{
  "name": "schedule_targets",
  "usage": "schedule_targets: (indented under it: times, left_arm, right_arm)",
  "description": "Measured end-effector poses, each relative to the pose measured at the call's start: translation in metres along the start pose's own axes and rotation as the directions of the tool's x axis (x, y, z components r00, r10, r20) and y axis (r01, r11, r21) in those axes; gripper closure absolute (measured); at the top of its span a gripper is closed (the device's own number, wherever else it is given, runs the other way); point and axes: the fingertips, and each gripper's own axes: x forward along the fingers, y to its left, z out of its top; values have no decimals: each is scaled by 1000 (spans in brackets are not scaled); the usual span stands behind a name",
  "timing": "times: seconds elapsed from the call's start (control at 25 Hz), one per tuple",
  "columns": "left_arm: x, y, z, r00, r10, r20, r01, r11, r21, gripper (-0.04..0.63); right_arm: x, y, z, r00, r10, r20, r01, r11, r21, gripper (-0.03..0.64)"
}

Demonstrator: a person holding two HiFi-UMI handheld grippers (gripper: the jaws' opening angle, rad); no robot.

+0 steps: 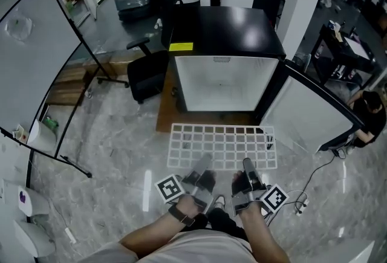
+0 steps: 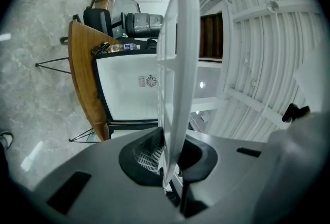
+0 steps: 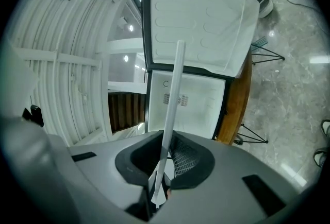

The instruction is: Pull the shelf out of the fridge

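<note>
Your left gripper (image 1: pixel 202 166) pinches the near edge of the white plastic lattice shelf (image 1: pixel 222 144), jaws pressed onto its rim. Gripping it at both sides likely keeps the flat panel level. The shelf appears wholly clear of the small black fridge (image 1: pixel 225 32), just in front of its open white cavity. Your right gripper (image 1: pixel 248 167) clamps the same edge. The open fridge door (image 1: pixel 302 112) hems in the right side. Leftward the marble floor (image 1: pixel 115 147) gives room, with the black office chair (image 1: pixel 145 77) well apart.
</note>
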Motion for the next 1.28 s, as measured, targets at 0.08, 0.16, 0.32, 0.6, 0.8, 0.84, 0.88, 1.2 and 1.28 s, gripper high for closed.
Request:
schedule_targets:
  times: [0.08,0.16,0.32,0.6,0.8,0.84,0.88,1.2,1.28]
  left_arm:
    - [-4,1,-1,1000,3,-8,-3,1000,-7,568]
    - [-8,1,-2,1000,5,-12,-5,1000,-3,568]
    - [-12,-3,-9,1000,-1,4,1,1000,-6,568]
    - [-3,-14,-18,999,-12,37,12,1000,15,568]
    - [3,-15,-24,999,-12,42,11,1000,21,568]
    - [4,-16,-25,999,-12,42,11,1000,24,568]
    - [5,-16,-25,999,-13,42,12,1000,25,568]
    - [5,-15,-24,999,-6,48,5,1000,20,568]
    - [5,-14,-24,999,-8,49,7,1000,18,568]
  right_arm:
    - [-4,1,-4,1000,-6,7,6,1000,1,572]
    - [-7,3,-6,1000,-6,8,6,1000,-2,572]
    - [-13,3,-4,1000,-4,-6,4,1000,-16,572]
    - [-11,17,12,999,30,-41,-32,998,-45,572]
    - [-12,18,22,998,36,-50,-38,998,-49,574]
    - [-12,18,23,998,35,-50,-37,998,-45,574]
    - [-13,17,23,998,36,-50,-38,998,-43,573]
    - [-12,17,23,998,31,-59,-35,998,-53,574]
    - [-11,16,23,998,31,-59,-34,998,-50,573]
